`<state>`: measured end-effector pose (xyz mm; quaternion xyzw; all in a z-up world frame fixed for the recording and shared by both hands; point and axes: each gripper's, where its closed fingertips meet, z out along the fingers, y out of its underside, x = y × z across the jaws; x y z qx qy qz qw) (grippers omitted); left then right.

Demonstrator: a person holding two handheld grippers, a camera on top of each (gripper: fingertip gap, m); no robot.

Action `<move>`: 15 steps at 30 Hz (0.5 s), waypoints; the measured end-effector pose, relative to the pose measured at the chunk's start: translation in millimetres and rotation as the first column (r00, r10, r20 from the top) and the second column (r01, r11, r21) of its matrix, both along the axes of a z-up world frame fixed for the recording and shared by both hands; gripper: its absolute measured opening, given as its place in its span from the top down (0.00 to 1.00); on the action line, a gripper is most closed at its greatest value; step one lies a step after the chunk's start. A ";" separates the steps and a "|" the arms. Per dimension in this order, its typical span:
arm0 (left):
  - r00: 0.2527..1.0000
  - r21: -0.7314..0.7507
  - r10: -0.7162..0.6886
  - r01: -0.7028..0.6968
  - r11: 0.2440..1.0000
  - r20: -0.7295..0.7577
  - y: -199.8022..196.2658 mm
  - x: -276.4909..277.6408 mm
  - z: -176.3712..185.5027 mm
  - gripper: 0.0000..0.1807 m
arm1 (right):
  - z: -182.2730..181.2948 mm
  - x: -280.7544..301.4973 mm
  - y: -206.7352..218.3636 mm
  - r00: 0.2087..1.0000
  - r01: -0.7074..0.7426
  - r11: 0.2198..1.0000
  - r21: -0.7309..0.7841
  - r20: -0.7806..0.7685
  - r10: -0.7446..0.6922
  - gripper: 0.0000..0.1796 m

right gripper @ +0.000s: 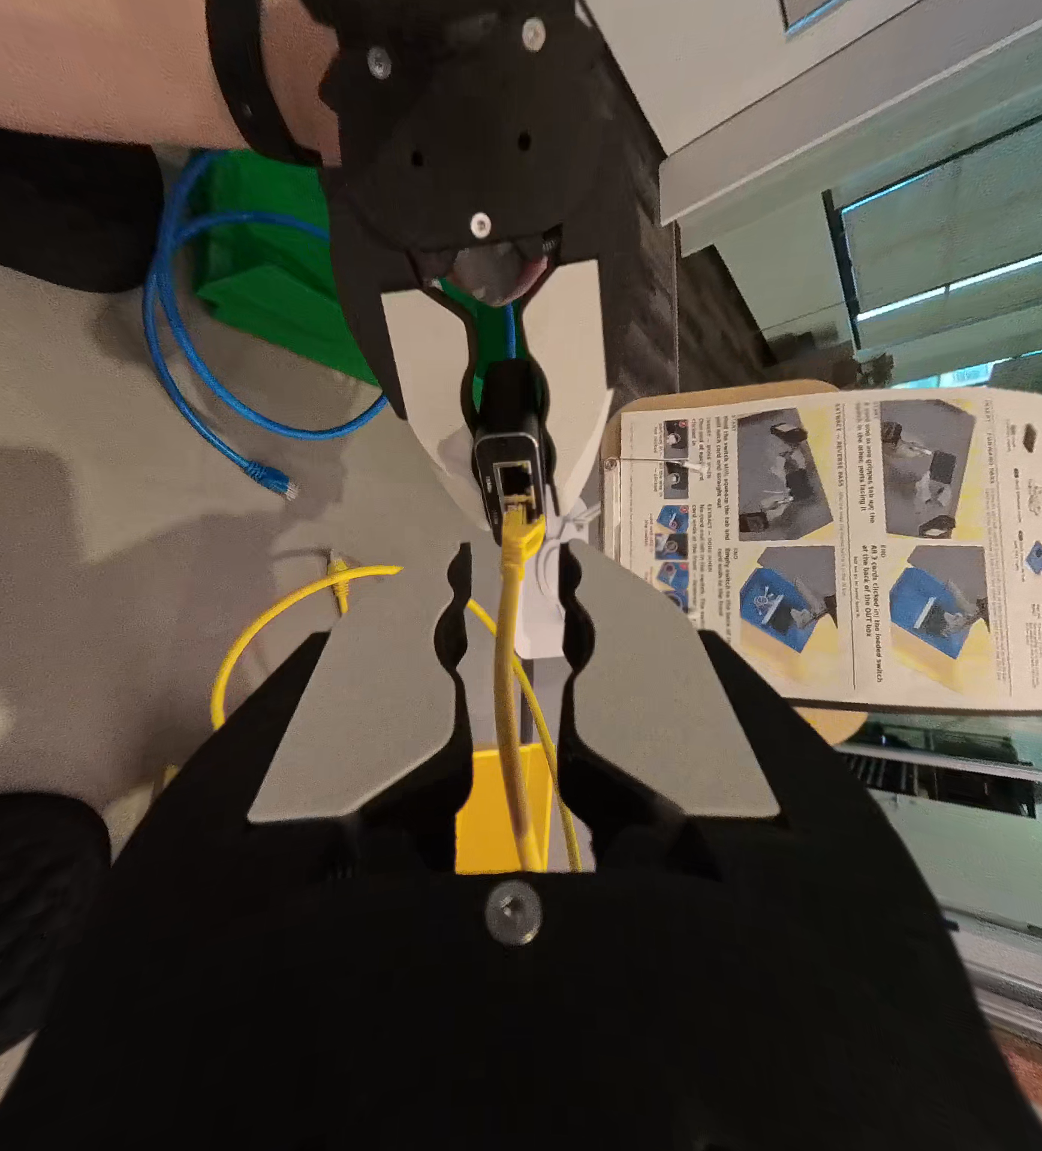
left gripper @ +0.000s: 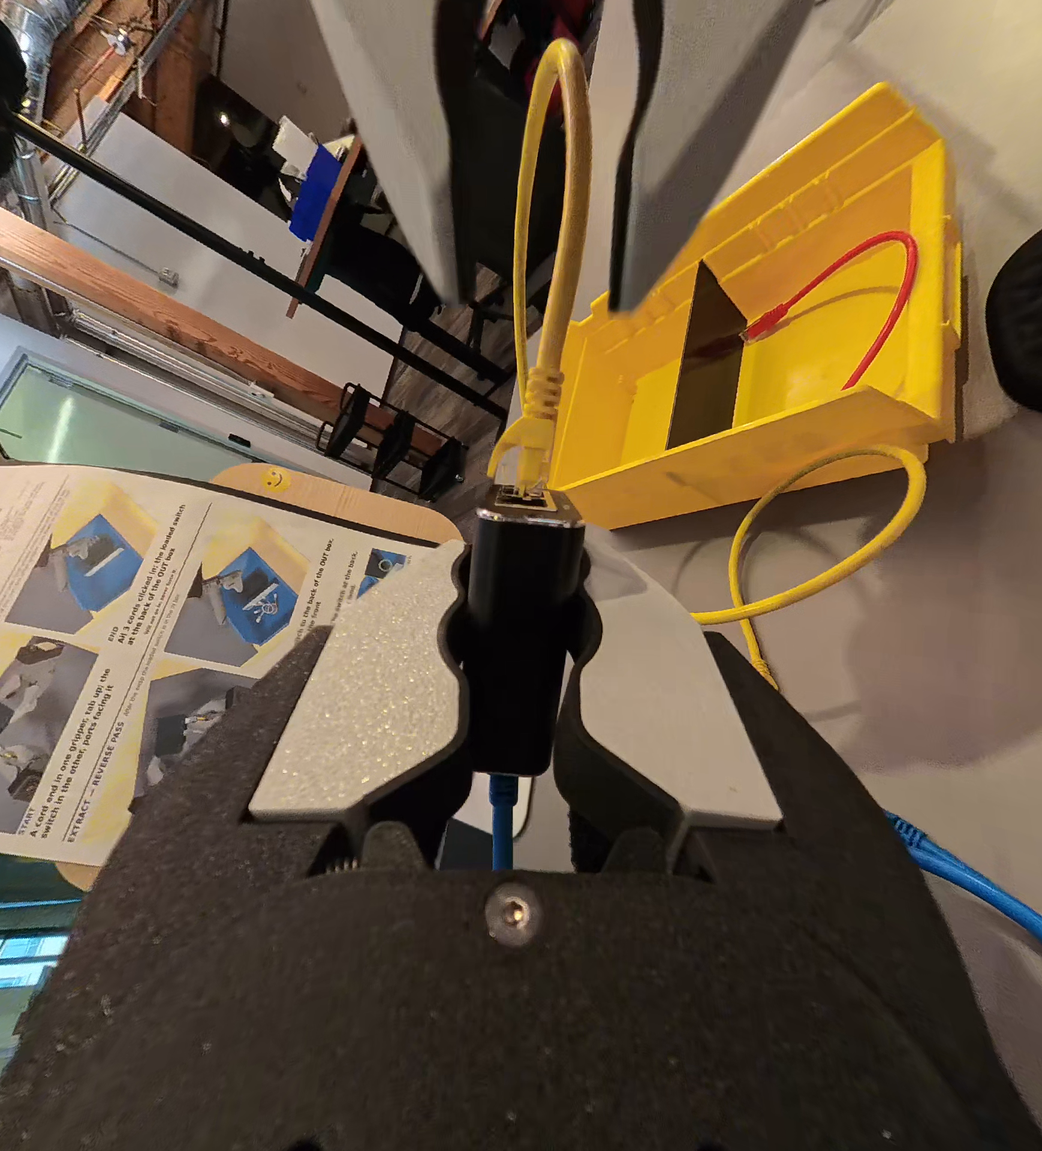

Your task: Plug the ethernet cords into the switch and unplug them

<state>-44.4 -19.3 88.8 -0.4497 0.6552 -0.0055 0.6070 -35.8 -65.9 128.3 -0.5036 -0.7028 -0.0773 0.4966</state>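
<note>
Between my two grippers, the black switch [left gripper: 521,629] sits clenched in the left gripper [left gripper: 521,598], ports facing the right one, with a yellow cord's [left gripper: 553,205] plug [right gripper: 520,529] seated at one port; I cannot tell whether its tab has clicked home. My right gripper [right gripper: 515,616] has its fingers [right gripper: 381,679] parted, the cord running loosely between them and gripped by neither. The risk I see is the plug being only half in: if I back away, the cord's own spring could lever it out. If I close on the cord instead of the plug boot and pull, I strain the tab or drag the switch askew in the left fingers [left gripper: 375,691]. A blue cord [left gripper: 1004,903] trails from the switch's rear across the bench [left gripper: 973,654] and could snag, as could the second yellow cord [left gripper: 817,560] beside the yellow bin [left gripper: 936,349].
</note>
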 end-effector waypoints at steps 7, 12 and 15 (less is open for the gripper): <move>1.000 0.014 -0.023 0.023 1.000 0.013 -7.8 3.3 4.2 0.85 | -17.1 -6.7 22.3 0.990 0.084 0.987 0.140 0.096 -0.098 0.91; 0.997 0.050 -0.053 0.050 0.997 0.048 -14.1 7.2 10.8 0.85 | -10.6 -4.8 14.9 0.992 0.103 0.984 0.144 0.064 -0.113 0.92; 0.998 0.097 -0.035 0.031 0.995 0.047 -13.9 10.2 12.6 0.85 | -7.8 -2.3 11.4 0.986 0.121 0.971 0.205 0.090 -0.142 0.92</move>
